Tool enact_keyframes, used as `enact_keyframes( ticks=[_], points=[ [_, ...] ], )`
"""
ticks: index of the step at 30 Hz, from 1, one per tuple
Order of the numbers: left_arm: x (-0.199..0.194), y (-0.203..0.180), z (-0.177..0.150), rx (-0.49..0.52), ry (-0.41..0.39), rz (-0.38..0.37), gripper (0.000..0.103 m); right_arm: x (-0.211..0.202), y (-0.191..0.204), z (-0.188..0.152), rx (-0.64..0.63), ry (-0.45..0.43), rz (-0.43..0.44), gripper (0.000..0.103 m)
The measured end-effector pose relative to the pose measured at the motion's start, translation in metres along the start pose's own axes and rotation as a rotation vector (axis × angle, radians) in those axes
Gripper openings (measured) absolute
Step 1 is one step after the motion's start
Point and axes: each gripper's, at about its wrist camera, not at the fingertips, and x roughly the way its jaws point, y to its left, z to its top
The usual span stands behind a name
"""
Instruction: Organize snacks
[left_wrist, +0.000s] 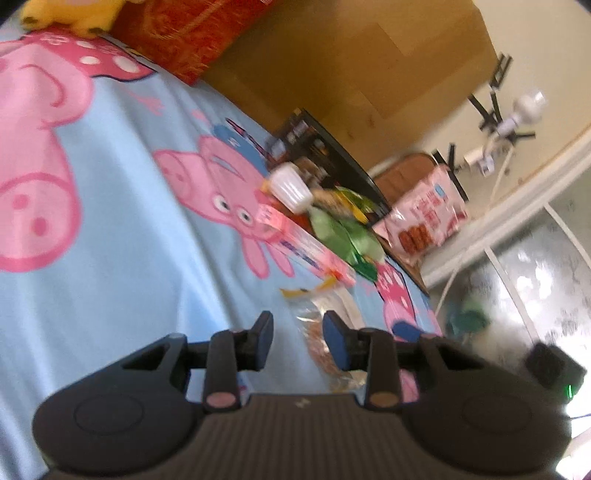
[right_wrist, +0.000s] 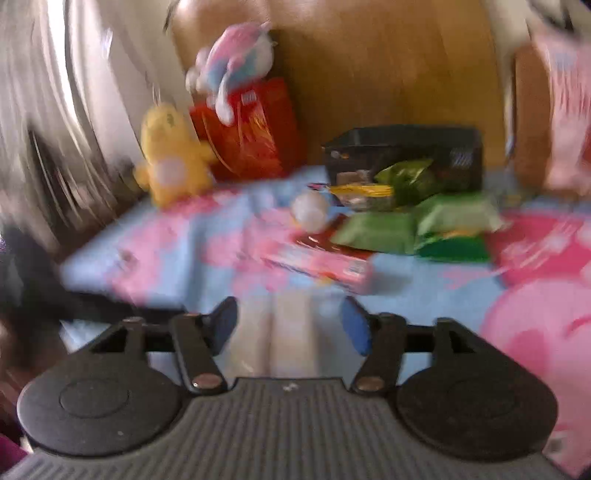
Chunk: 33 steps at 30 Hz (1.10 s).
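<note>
Snacks lie on a blue cartoon-pig blanket (left_wrist: 129, 221). In the left wrist view my left gripper (left_wrist: 297, 334) is open and empty above a clear bag of brown biscuits (left_wrist: 321, 343). Beyond it lie a long pink box (left_wrist: 306, 247), a white cup (left_wrist: 290, 188), green packets (left_wrist: 343, 236), a black basket (left_wrist: 325, 155) and a pink biscuit bag (left_wrist: 424, 218). In the blurred right wrist view my right gripper (right_wrist: 290, 325) is open over a pale packet (right_wrist: 280, 332), touching or not I cannot tell. Ahead are the pink box (right_wrist: 317, 264), green packets (right_wrist: 417, 225) and the black basket (right_wrist: 406, 155).
A yellow plush (right_wrist: 170, 166), a red bag (right_wrist: 251, 136) and a pink-blue plush (right_wrist: 240, 59) stand at the back left by the wooden headboard (right_wrist: 388, 74). A pink bag (right_wrist: 565, 110) is at the right edge. The bed's edge drops to the floor (left_wrist: 535, 277).
</note>
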Motion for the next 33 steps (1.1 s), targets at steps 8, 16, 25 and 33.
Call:
enact_keyframes(
  ticks=[8,16,25,33],
  points=[
    [-0.003,0.0,-0.008,0.019,0.009,0.022,0.036,0.004,0.056,-0.024,-0.345,0.037,-0.115,0.078],
    [0.005,-0.007,-0.013,0.039,0.041,-0.004,0.04,0.023,0.067,-0.036,-0.433,0.067,-0.241,0.057],
    [0.015,-0.024,-0.01,0.085,0.066,-0.024,0.04,-0.014,-0.094,-0.011,0.584,-0.034,0.113,0.047],
    [0.061,-0.075,0.003,0.19,0.152,-0.087,0.045,-0.065,-0.118,-0.02,0.499,-0.132,-0.166,0.057]
  ],
)
